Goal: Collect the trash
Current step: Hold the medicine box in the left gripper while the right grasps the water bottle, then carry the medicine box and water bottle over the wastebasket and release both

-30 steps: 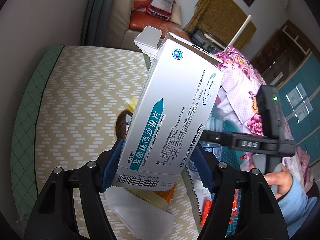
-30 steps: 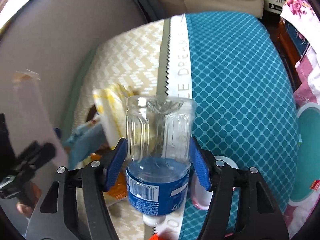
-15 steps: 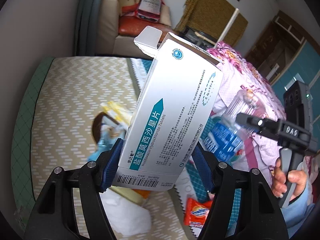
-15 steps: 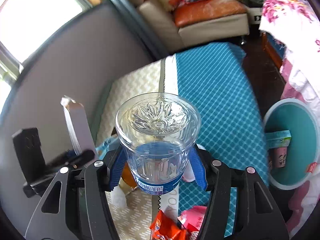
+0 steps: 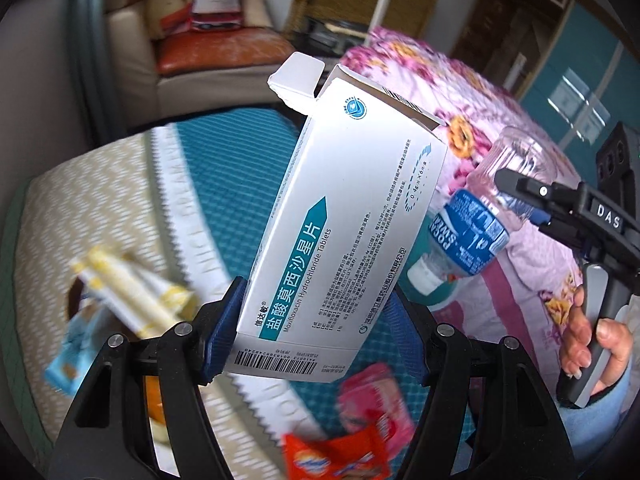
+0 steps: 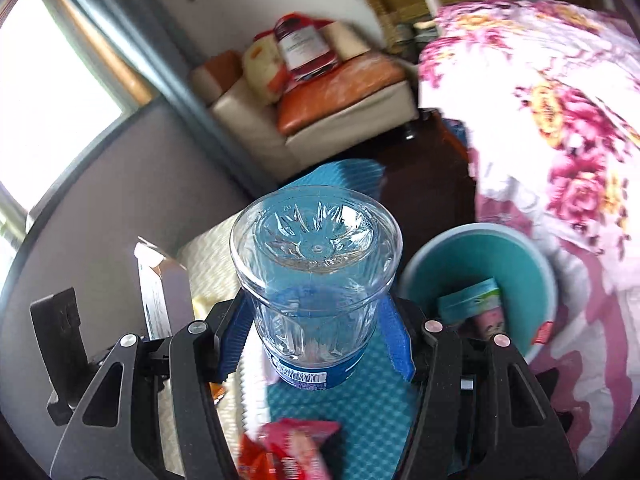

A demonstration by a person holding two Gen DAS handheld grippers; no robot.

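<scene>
Two tongs are loaded. Left tongs (image 5: 314,344) are clamped on a white pill box (image 5: 340,224), gripped near its barcode end between blue pads (image 5: 222,338), the open flap end tilted up and away. Right tongs (image 6: 316,340) are closed on a clear bottle (image 6: 316,280), gripped at its ribbed body just above the blue label, base toward the camera, cap end pointed down; in the left view the bottle (image 5: 476,220) is seen tilted, white cap lowest, just right of the box.

Below both tongs a bench (image 5: 224,184) is covered with a teal mat, a cream chevron mat (image 5: 80,216) lying to its left. More trash is left on it: a yellow-white pack (image 5: 132,292), a light blue wrapper (image 5: 76,344), an orange wrapper (image 5: 336,456) and a pink one (image 5: 372,404), all blurred.

A teal bin (image 6: 480,252) is seen right of the bottle in the right view, beside the bench edge, with a teal carton (image 6: 468,300) already inside. A floral quilt (image 6: 552,120) hangs close against the bin's far and right rim. A beige sofa (image 6: 320,120) with an orange cushion stands behind. The bottle and box block much of each view.
</scene>
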